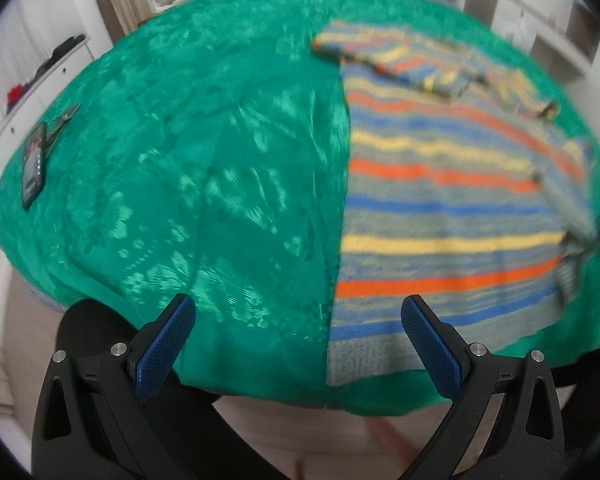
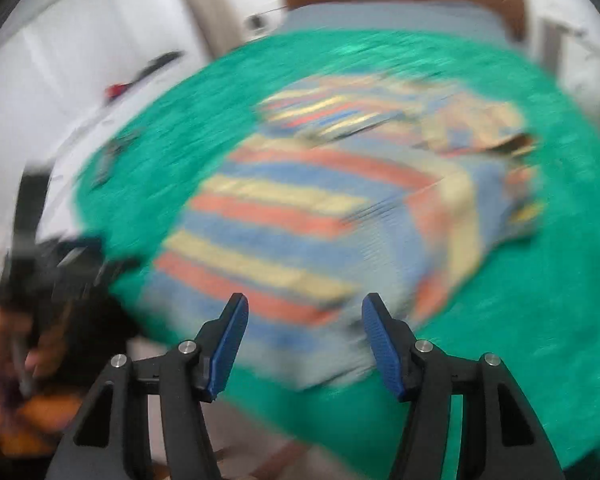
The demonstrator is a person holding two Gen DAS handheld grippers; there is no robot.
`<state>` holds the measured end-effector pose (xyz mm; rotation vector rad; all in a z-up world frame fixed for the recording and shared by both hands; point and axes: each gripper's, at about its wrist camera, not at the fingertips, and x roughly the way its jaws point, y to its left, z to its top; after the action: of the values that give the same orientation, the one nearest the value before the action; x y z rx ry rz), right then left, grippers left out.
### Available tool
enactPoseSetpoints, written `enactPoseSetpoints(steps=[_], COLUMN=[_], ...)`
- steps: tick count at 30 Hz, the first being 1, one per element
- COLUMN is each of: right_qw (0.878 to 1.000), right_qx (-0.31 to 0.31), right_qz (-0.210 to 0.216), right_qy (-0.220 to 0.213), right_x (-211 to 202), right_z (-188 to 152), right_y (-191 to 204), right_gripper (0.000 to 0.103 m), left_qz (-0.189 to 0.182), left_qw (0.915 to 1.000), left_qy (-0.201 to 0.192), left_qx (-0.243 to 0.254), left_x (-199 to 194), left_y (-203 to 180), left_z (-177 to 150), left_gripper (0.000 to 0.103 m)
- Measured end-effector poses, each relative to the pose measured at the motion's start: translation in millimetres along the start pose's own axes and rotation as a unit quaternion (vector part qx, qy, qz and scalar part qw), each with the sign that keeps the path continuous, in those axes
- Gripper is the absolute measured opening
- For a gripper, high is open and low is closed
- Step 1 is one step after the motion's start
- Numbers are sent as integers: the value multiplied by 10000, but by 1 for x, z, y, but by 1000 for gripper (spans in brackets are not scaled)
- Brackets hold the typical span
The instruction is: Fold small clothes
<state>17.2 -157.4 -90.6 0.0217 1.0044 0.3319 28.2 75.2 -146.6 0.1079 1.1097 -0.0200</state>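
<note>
Here striped garment [image 1: 440, 208] on green blanket [image 1: 180, 168]; both grippers empty, jaws apart; no writing legible

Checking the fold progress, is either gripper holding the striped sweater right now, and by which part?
Nothing is held. The left gripper and right gripper are both open above the striped sweater.

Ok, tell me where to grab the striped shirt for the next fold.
Take the striped shirt by its near hem corner, coming from the bed's near edge with the left tool. That straight edge lies flat on the green blanket, nearest the open fingers.
</note>
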Motion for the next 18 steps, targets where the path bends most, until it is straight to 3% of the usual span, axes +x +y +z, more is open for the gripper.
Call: enactPoseSetpoints(steps=[4, 6, 7, 8, 11, 15, 18], right_qw=[9983, 9962, 9954, 9954, 9900, 9738, 9666], right_qx=[-372, -377, -190, 88, 848, 1760, 2091], right_qz=[-412, -665, -810, -840, -1070, -1284, -1345], right_qy=[190, 405, 482, 450, 359, 648, 629], right_x=[29, 45, 41, 34, -5, -54, -79], right_z=[22, 15, 9, 0, -30, -82, -106], right_y=[1, -6, -18, -26, -54, -90, -104], right_gripper=[60, 42, 21, 18, 15, 15, 27], left_qz=[33, 30, 29, 25, -44, -254, -308], left_qw=[9997, 9996, 9996, 9997, 9997, 9991, 9989], left_qy=[188, 201, 188, 178, 209, 350, 361], left_qx=[157, 184, 185, 185, 118, -8, 3], left_x=[20, 20, 18, 17, 21, 31, 35], left_y=[-11, -10, -8, -5, 1, 2, 1], left_z=[-6, -9, -11, -13, -17, -13, -12], left_gripper=[102, 102, 102, 102, 102, 102, 102])
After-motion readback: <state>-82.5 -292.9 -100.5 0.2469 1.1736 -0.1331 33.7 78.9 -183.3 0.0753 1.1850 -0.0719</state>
